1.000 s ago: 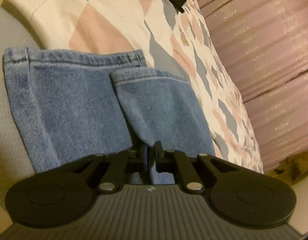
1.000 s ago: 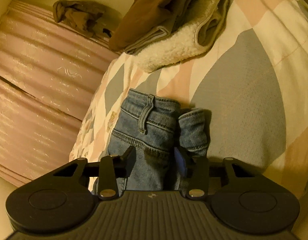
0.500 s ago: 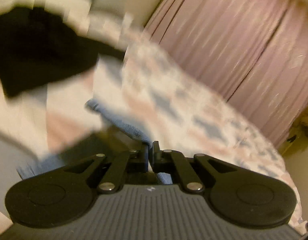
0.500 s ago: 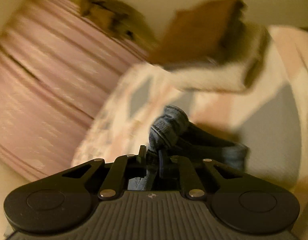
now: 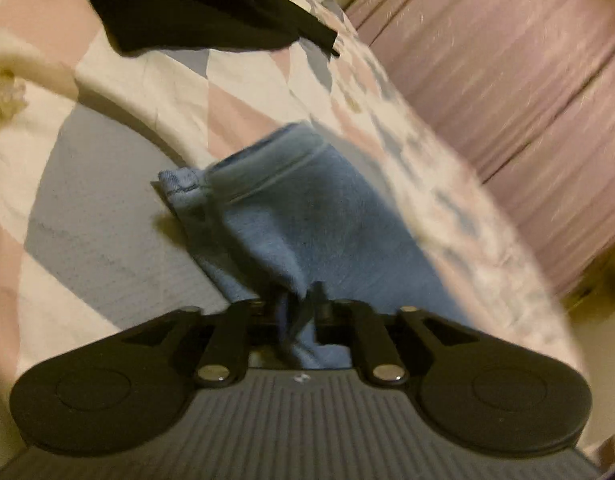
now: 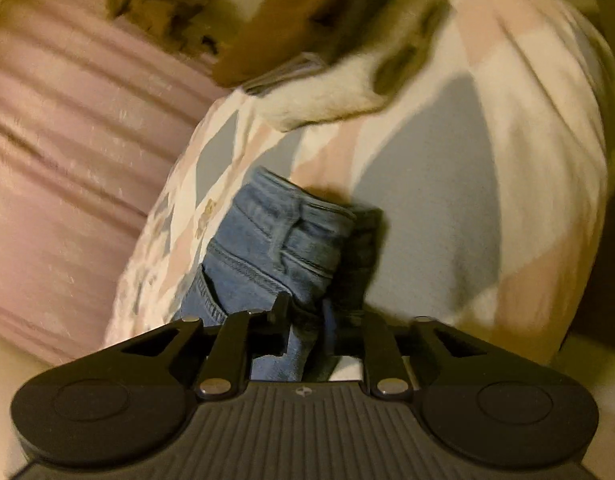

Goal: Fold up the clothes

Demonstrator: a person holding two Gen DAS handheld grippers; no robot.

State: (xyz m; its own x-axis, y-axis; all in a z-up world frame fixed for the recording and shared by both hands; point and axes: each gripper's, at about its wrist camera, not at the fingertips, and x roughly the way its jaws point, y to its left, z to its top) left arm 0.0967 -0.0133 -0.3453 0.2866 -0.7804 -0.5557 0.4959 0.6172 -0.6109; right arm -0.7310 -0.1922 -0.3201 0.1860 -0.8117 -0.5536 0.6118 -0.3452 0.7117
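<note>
Folding: jeans [image 5: 307,232] on the patterned bedspread [image 5: 119,208]
Left gripper [image 5: 297,308]: narrow, pinching denim at the leg-hem end
Right gripper [image 6: 305,312]: narrow, clamped on the waistband end
Axis: jeans run forward from each gripper, the two ends to be brought together
Nearer: neither, I judge
Unclear: motion blur; fold layers under the fingers hidden

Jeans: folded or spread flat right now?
Partly folded: the jeans lie bunched on the bedspread, waistband doubled over, hem end pinched by the left gripper.
</note>
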